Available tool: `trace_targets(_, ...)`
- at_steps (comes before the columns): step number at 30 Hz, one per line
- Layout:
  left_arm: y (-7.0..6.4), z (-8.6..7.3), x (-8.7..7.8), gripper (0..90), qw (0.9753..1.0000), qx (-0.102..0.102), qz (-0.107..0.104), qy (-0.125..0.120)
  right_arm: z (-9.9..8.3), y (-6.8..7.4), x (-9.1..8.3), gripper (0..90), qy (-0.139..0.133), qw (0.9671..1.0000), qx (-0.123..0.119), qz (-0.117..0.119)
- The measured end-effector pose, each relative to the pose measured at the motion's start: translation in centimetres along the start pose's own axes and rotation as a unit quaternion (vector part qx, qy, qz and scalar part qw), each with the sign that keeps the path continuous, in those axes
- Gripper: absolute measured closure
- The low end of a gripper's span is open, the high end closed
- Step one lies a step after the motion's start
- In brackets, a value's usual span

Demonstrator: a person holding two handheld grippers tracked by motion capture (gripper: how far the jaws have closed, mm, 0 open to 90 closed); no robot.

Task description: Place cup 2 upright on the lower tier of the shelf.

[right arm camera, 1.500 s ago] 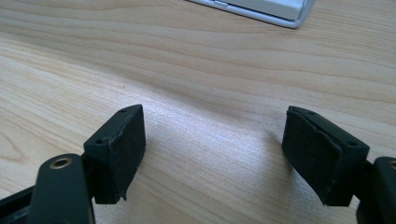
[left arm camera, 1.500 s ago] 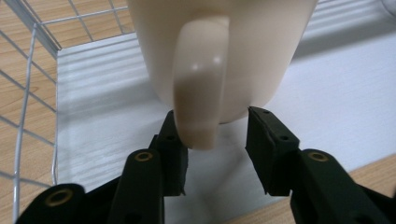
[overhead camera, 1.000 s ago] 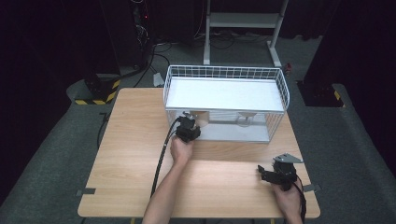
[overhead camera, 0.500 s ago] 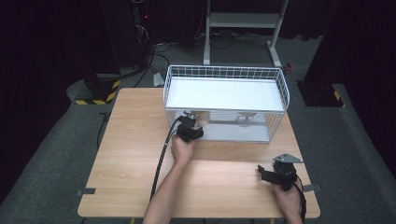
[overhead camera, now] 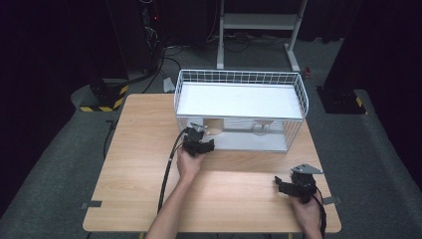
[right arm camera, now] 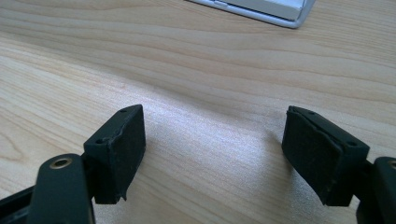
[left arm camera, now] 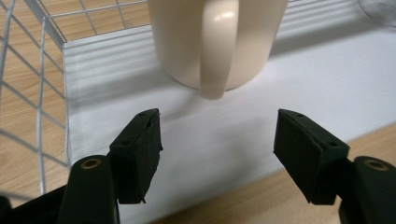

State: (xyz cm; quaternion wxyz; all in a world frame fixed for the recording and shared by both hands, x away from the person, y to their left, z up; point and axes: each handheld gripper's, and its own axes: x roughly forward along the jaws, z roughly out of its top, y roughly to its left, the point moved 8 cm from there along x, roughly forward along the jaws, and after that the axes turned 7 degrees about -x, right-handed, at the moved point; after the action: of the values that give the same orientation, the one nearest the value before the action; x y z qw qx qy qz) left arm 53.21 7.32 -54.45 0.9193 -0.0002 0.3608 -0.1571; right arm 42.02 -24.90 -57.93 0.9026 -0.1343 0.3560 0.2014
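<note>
High view, starting at the near edge: a light wooden table with clear grain stands on a grey carpet floor, and two small grey tabs stick out at its front corners. Both forearms of the person come in from below. The right gripper lies low over the bare wood near the right front corner, and in the right gripper view its two black jaws are spread wide apart with nothing between them, only wood grain under them. The left gripper, with its black cable running back along the arm, sits at the front of a white wire basket that has two levels: a white shelf on top and a white floor below. In the left gripper view the jaws are also spread, holding nothing, and just beyond them a cream mug stands on the lower white floor with its handle turned toward the gripper. Farther right on the same level there is a glass object; I cannot tell exactly what it is. Behind the table the room is dark, with a yellow-black striped block, cables and a white metal stand. No readable writing is visible.
</note>
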Motion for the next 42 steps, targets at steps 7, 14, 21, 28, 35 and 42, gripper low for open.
trace_targets(7,-0.1,-0.5,-1.4,32.0,0.9998,0.003,-0.014,-0.014,0.0,0.0,0.0,22.0,0.000,1.0000,0.000,0.000)
trace_targets(14,-0.4,-0.5,-2.9,31.9,0.9993,0.011,-0.024,-0.027,0.0,0.0,0.0,22.0,0.000,1.0000,0.000,0.000)
trace_targets(21,-0.5,-0.7,-4.0,31.9,0.9988,0.008,-0.034,-0.035,0.0,0.0,0.0,22.0,0.000,1.0000,0.002,0.000)
trace_targets(28,-1.0,-0.9,-5.2,31.6,0.9979,0.031,-0.030,-0.048,0.0,0.0,0.0,22.0,0.000,1.0000,0.002,0.000)
trace_targets(35,-1.2,-1.4,-5.9,31.6,0.9973,0.022,-0.044,-0.055,0.0,0.0,0.0,22.0,0.000,1.0000,0.000,0.000)
trace_targets(42,-1.0,-2.4,-7.1,31.2,0.9970,0.022,-0.047,-0.058,0.0,0.0,0.0,22.0,0.000,1.0000,0.000,0.000)
